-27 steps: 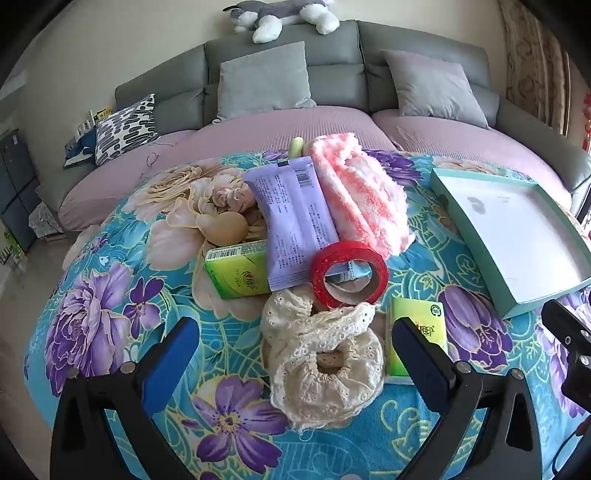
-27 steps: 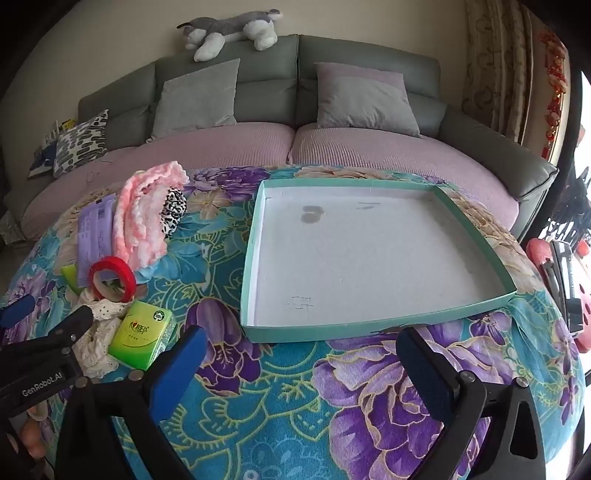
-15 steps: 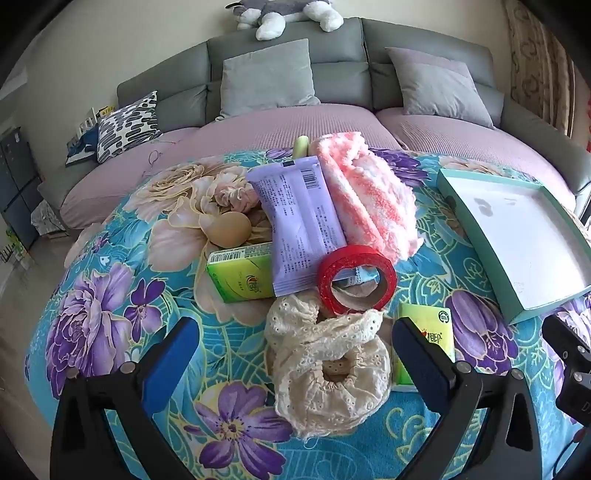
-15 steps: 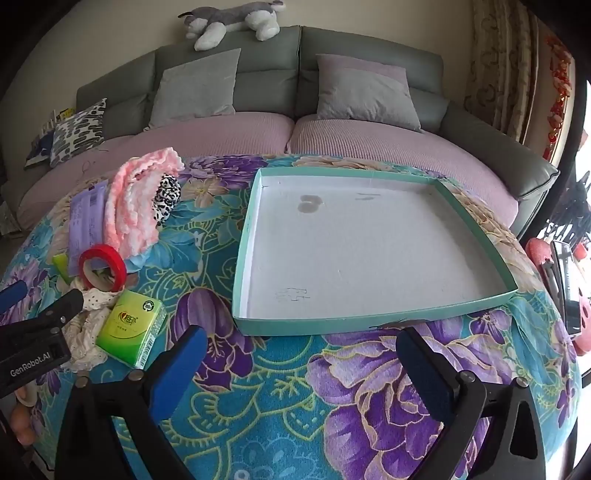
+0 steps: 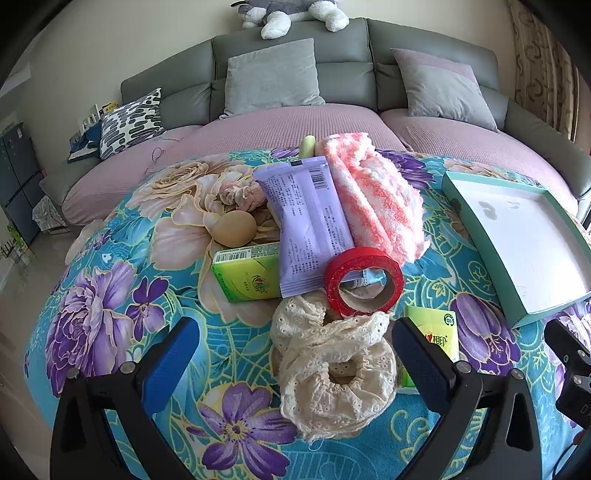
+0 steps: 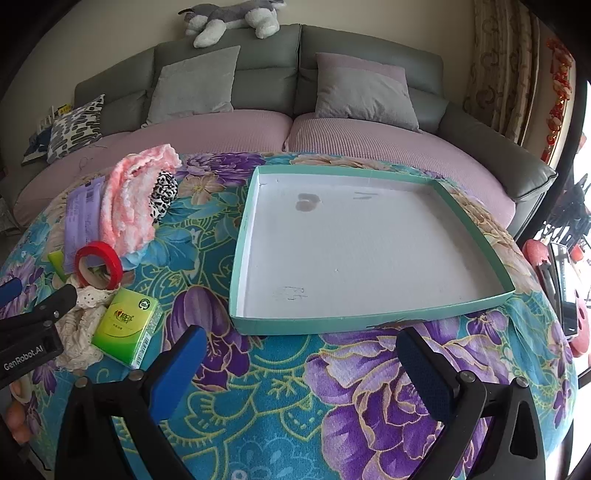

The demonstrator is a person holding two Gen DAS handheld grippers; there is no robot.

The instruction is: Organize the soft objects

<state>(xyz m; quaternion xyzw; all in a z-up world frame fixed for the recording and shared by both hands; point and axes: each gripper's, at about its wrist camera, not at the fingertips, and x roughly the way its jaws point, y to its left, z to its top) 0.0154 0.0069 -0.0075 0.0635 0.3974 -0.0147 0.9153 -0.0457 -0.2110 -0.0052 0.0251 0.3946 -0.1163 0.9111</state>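
Note:
A pile lies on the floral cloth: a cream lace scrunchie (image 5: 336, 369), a red tape roll (image 5: 364, 280), a purple packet (image 5: 310, 225), a pink-and-white fluffy cloth (image 5: 376, 199), two green tissue packs (image 5: 247, 273) (image 6: 127, 328), a beige egg-shaped thing (image 5: 234, 229) and a pink scrunchie (image 5: 242, 194). My left gripper (image 5: 295, 354) stands open, its blue pads on either side of the lace scrunchie and clear of it. My right gripper (image 6: 301, 362) is open over bare cloth, just before the near rim of the empty teal tray (image 6: 369, 321). A leopard-print piece (image 6: 162, 195) peeks from under the fluffy cloth.
A grey sofa with purple seat cushions (image 6: 332, 133) curves behind the table. It carries pillows and a plush dog (image 5: 291, 11) on its back. The left gripper's body (image 6: 33, 332) shows at the right wrist view's left edge. Red objects (image 6: 543, 258) sit beyond the table's right side.
Both views have shifted slightly: the pile sits a little further right and nearer in the left wrist view, and the tray a little nearer in the right. Both grippers stay wide open.

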